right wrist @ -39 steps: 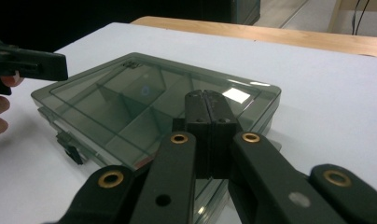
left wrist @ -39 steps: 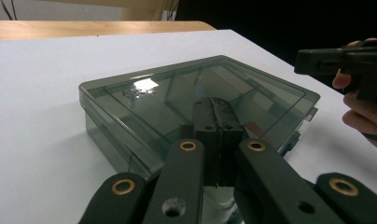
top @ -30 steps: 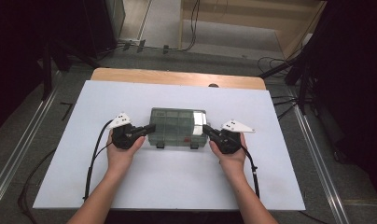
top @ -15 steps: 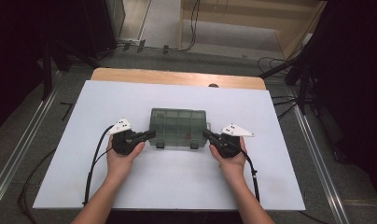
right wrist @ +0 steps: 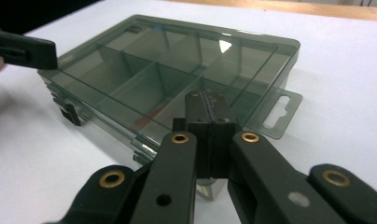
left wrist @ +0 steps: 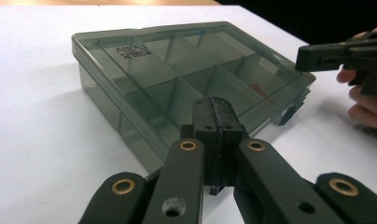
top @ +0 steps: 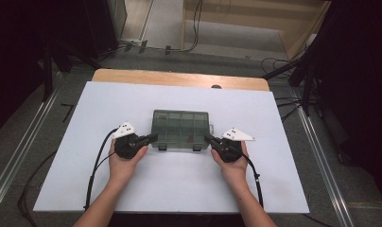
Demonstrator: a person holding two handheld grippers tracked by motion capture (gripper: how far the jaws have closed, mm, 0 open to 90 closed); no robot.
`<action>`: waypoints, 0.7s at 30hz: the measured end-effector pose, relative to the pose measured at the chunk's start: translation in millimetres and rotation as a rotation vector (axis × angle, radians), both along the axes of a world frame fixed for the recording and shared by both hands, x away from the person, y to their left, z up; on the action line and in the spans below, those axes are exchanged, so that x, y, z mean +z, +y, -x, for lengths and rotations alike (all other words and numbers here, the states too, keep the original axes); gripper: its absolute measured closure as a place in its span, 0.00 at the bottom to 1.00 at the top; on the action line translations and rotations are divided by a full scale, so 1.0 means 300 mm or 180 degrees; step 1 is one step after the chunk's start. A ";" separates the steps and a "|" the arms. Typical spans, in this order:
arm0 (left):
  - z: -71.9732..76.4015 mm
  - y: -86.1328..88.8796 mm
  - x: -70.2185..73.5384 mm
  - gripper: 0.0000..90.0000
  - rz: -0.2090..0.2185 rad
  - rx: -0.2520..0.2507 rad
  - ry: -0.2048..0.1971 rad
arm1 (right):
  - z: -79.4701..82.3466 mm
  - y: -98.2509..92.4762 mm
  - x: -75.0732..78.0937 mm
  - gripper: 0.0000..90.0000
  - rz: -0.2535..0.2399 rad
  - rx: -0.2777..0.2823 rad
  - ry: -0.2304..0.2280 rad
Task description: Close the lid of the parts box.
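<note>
Squarely between both closed, empty grippers, left gripper [top: 153, 138] and right gripper [top: 208, 138], lies the compartment box [top: 181, 128].

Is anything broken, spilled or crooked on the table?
Nothing stands out. The smoky plastic box lies flat and square on the white table, lid shut and unbroken, nothing spilled. One small red thing rests inside a compartment.

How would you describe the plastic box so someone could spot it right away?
On the white table, look near the middle, between the person's two hands. The box is flat, smoky see-through plastic with a shut lid and divided compartments inside, one holding something red.
</note>
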State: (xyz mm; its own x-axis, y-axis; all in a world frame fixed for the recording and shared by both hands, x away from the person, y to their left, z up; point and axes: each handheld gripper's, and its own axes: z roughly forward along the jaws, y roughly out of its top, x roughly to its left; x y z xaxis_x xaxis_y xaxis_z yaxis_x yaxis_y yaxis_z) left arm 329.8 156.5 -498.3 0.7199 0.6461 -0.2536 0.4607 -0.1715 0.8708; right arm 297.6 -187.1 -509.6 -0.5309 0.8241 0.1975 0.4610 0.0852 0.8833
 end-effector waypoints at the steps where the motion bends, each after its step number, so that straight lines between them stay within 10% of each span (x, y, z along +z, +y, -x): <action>1: 0.001 0.000 0.000 1.00 -0.0002 0.0009 -0.0002 | 0.000 -0.001 -0.001 0.98 -0.0011 0.0000 -0.0005; 9: 0.003 0.006 0.002 0.96 0.0039 -0.0002 -0.0005 | 0.000 0.000 0.002 0.83 -0.0043 0.0072 -0.0006; 16: 0.024 0.013 0.019 0.46 0.0082 -0.0034 -0.0121 | 0.012 -0.021 0.021 0.13 -0.0120 0.0159 -0.0054; 21: 0.038 0.024 0.038 0.03 0.0024 0.0032 -0.0114 | 0.029 -0.050 0.041 0.00 -0.0218 0.0225 -0.0125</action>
